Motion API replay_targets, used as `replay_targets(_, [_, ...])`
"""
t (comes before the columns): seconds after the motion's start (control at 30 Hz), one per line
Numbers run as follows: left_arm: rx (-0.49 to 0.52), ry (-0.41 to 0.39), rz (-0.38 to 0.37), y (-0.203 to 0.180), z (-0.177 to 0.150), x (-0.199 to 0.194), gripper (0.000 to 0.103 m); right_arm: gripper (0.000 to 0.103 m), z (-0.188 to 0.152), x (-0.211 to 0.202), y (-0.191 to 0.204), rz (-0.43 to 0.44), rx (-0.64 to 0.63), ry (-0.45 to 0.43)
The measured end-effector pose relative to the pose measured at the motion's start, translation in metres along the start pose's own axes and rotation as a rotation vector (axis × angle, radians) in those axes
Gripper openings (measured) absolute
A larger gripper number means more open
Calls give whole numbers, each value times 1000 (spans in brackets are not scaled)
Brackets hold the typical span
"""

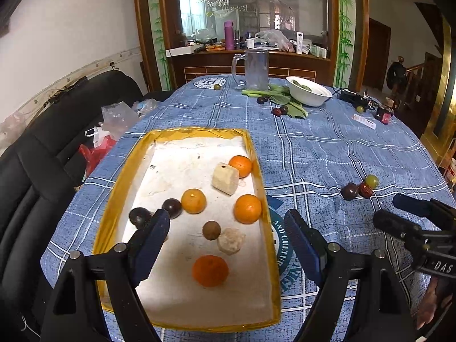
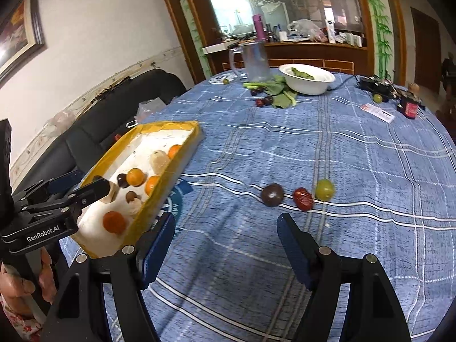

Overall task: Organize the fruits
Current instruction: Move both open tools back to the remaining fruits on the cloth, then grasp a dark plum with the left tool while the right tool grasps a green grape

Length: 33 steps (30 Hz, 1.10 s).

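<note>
On the round table, a blue cloth (image 2: 327, 148) with a pale plaid pattern and a woven, denim-like texture is spread. A shallow rectangular tray (image 1: 258, 168) with glossy yellow walls and a matte, stained white floor is seen in the left wrist view. Smooth round oranges (image 1: 247, 208) are scattered within it, one of them at six o'clock in the tray, together with two dark glossy plums (image 1: 171, 207) at nine o'clock, a small brown round fruit (image 1: 211, 230), and two pale, rough-cut chunks (image 1: 225, 181).

The left gripper (image 1: 226, 228) is held above the near half of the tray, its black arms and blue ribbed pads spread wide with nothing between them. The right gripper (image 2: 226, 235) is likewise held wide apart over bare cloth, and nothing is gripped.

At twelve o'clock from the right gripper, three loose fruits are lined up well apart from the tray: a dull dark plum (image 2: 272, 194), a shiny red wrinkled date (image 2: 303, 198) and a smooth green grape (image 2: 325, 189).

At the far edge, a clear plastic handled jug (image 2: 255, 62), a white bowl (image 2: 307, 84) and leafy greens (image 2: 280, 97) are seen. A black leather sofa (image 1: 37, 154) stands at nine o'clock beside a white wall, and a wood-framed glass cabinet (image 1: 250, 14) is seen behind the table.
</note>
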<state>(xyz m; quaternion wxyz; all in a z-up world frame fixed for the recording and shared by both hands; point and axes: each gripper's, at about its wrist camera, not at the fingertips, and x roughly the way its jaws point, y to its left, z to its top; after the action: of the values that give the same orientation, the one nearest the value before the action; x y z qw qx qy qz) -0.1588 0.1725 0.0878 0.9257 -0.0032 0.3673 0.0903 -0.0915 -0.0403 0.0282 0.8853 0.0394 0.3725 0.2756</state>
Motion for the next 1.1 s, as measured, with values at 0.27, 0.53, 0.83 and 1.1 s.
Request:
replay_targets(0.27, [4, 3, -12, -5, 2, 4, 82, 78, 0, -12, -41, -78, 54, -6])
replay_targets(0.53, [-3, 52, -101, -20, 3, 17, 82, 78, 7, -2, -75, -151, 81, 54])
replay_targets(0.83, [13, 93, -196, -43, 6, 29, 82, 49, 17, 29, -66, -170, -1, 89])
replay_targets(1.1, [98, 73, -304, -76, 11, 43, 74, 41, 35, 49, -87, -148, 95, 65])
